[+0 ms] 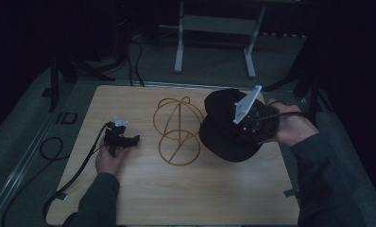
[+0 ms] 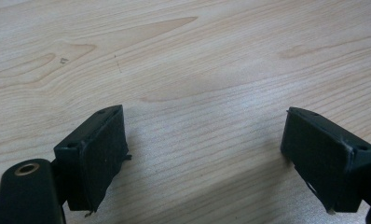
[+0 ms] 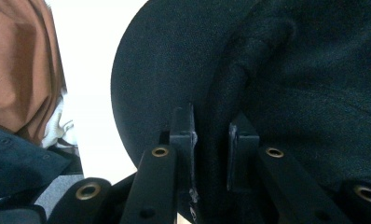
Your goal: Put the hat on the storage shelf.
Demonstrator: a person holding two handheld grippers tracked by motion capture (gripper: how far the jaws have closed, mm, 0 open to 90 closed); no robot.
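Right tongs (image 3: 210, 133) pinch black cap (image 1: 226, 125) at seam, holding it lifted beside wire hat stand (image 1: 176, 130), likely to seat it there. Left tongs (image 2: 204, 158) wide, resting idle on desk (image 2: 183, 56).

The wire stand (image 1: 177, 131) is standing near the middle of the counter (image 1: 186, 198), blocking the straight path between the two hands. The black cap (image 1: 226, 127) held in the right tool (image 1: 246, 124) is hanging just beside the stand's right side, narrowing the gap there. The left tool (image 1: 122, 138) is sitting near the stand's left, its jaws standing wide over bare wood. The near strip of counter is lying open, and so is the far left corner.
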